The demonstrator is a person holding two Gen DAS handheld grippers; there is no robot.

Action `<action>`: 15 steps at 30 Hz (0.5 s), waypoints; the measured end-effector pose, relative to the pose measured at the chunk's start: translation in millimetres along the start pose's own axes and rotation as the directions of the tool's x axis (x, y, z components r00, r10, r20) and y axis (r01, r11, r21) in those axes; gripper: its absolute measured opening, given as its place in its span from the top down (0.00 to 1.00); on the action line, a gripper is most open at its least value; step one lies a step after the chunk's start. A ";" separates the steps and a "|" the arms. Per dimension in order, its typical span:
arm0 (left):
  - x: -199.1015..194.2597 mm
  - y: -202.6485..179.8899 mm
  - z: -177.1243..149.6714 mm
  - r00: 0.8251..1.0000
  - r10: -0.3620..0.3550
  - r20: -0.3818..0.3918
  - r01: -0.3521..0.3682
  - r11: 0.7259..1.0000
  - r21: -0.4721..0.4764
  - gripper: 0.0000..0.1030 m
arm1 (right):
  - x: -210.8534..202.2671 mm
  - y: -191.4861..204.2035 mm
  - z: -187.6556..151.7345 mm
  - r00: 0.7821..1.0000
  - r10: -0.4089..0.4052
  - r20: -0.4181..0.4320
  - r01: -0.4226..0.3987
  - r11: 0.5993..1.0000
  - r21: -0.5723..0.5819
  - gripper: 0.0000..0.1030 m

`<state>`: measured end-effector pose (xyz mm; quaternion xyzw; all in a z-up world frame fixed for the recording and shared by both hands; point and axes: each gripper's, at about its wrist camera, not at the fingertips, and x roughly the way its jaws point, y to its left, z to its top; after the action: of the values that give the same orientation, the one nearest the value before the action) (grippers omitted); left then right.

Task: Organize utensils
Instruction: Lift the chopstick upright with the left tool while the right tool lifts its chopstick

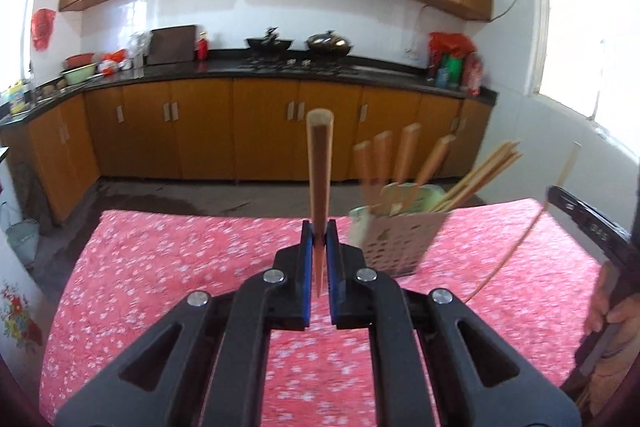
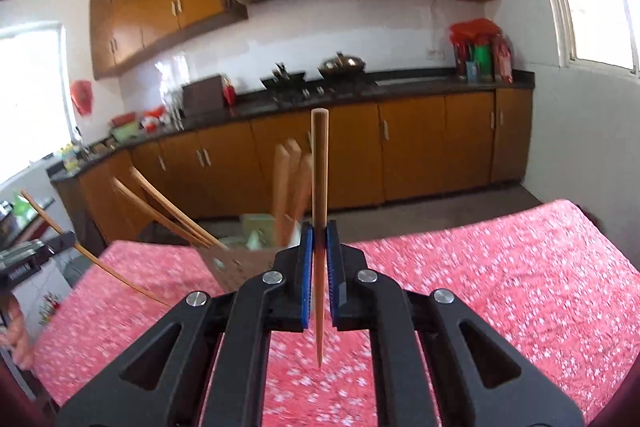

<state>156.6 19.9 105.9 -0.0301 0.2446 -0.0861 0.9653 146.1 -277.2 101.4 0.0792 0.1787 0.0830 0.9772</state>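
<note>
Each hand-held gripper, left (image 1: pixel 319 241) and right (image 2: pixel 319 241), clamps one upright chopstick (image 1: pixel 319 171), beside a perforated holder (image 1: pixel 394 243) crowded with wooden utensils (image 1: pixel 404 163).

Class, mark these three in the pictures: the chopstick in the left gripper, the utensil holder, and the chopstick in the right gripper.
Left gripper's chopstick (image 1: pixel 319 167): left wrist view, mid-shaft above the pads.
Utensil holder (image 1: pixel 394 243): left wrist view, perforated front wall.
Right gripper's chopstick (image 2: pixel 320 167): right wrist view, mid-shaft.
</note>
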 end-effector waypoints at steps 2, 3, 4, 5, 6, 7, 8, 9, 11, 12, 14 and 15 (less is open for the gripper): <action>-9.1 -13.5 7.4 0.999 -0.038 0.029 0.038 0.999 0.011 0.92 | -8.9 4.0 9.0 0.999 0.023 0.030 -0.023 1.000 0.003 0.93; -13.7 -22.2 12.5 0.997 -0.061 0.049 0.060 0.998 0.015 0.92 | -11.8 6.2 13.2 0.998 0.032 0.045 -0.033 0.999 0.005 0.93; -16.6 -25.9 14.4 0.996 -0.070 0.060 0.070 0.997 0.017 0.92 | -16.7 8.7 19.2 0.997 0.044 0.067 -0.044 0.999 0.006 0.93; -20.0 -33.2 19.7 0.993 -0.089 0.079 0.088 0.996 0.020 0.92 | -19.9 10.6 24.4 0.995 0.054 0.084 -0.055 0.998 0.009 0.93; -22.4 -39.2 24.5 0.990 -0.104 0.096 0.103 0.995 0.020 0.92 | -22.8 12.4 29.8 0.993 0.063 0.102 -0.065 0.998 0.012 0.93; -24.8 -46.0 30.5 0.985 -0.123 0.117 0.122 0.992 0.020 0.92 | -23.7 13.7 33.7 0.991 0.069 0.116 -0.071 0.997 0.014 0.93; -26.4 -52.7 36.9 0.981 -0.139 0.137 0.138 0.990 0.019 0.92 | -25.0 16.2 39.6 0.988 0.075 0.135 -0.078 0.997 0.014 0.93; -27.1 -57.0 41.3 0.978 -0.148 0.150 0.147 0.989 0.018 0.92 | -25.2 17.8 44.9 0.985 0.079 0.154 -0.082 0.997 0.015 0.93; -27.6 -69.2 54.6 0.968 -0.162 0.191 0.161 0.987 0.020 0.92 | -26.4 21.4 54.1 0.977 0.088 0.193 -0.093 0.996 0.016 0.93; -26.9 -73.6 59.3 0.966 -0.160 0.205 0.159 0.987 0.021 0.92 | -27.0 23.6 59.6 0.972 0.088 0.218 -0.093 0.995 0.016 0.93; -25.5 -82.3 70.8 0.959 -0.152 0.239 0.150 0.988 0.027 0.92 | -26.8 26.6 67.9 0.962 0.084 0.260 -0.091 0.996 0.016 0.93; -22.9 -86.3 76.3 0.957 -0.136 0.257 0.132 0.991 0.035 0.92 | -25.7 27.0 70.6 0.958 0.081 0.275 -0.089 0.996 0.018 0.93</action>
<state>160.2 -59.6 192.3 -0.0492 0.1129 -0.1488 0.9812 144.3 -264.7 180.2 0.1123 0.0394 0.1105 0.9867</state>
